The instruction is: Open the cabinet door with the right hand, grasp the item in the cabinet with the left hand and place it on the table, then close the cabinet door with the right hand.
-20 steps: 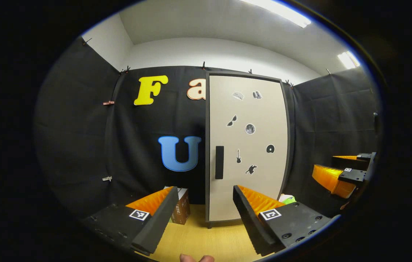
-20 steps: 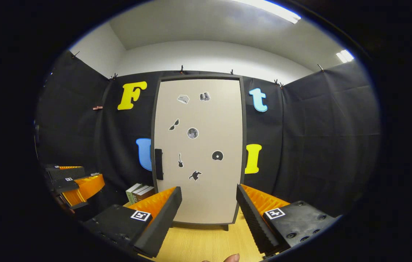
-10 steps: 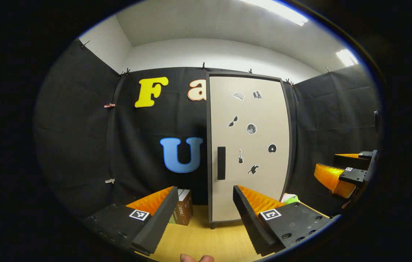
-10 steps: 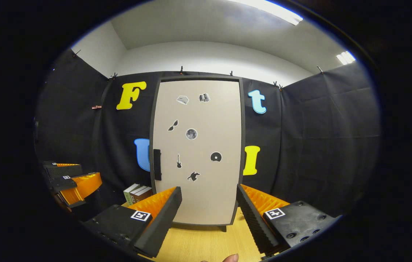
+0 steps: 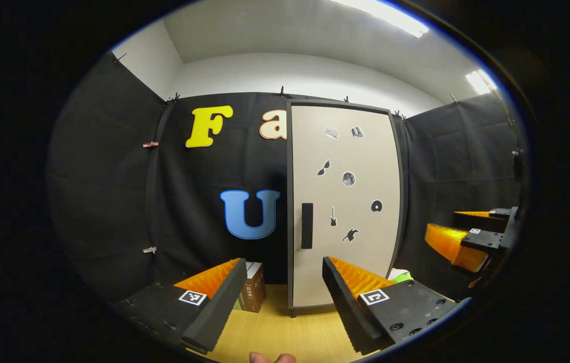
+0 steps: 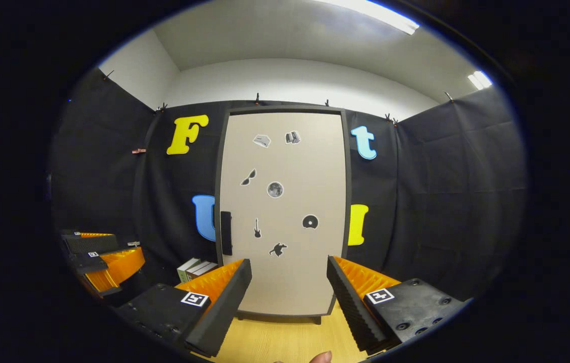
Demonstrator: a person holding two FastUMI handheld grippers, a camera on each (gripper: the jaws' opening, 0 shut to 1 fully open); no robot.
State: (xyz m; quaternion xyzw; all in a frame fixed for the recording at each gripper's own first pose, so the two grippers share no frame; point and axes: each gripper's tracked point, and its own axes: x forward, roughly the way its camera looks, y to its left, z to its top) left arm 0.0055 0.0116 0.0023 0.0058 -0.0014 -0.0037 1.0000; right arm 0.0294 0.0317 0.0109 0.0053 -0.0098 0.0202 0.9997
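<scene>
One closed beige cabinet door [image 6: 282, 212] with one dark handle [image 6: 226, 233] and six stickers, straight ahead of the right gripper [image 6: 289, 292], fingers spread and empty, left gripper [image 5: 279, 292] likewise spread, two boxes [image 5: 252, 287] just beyond its left finger

A staged recording booth, not a lived-in home: black cloth [image 6: 441, 191] clipped up as walls, plain white room walls and ceiling strip lights [image 6: 365, 10] above it, and a lone sticker-dotted cabinet [image 6: 285, 212] standing on a wood-grain bench [image 6: 285, 343].
</scene>
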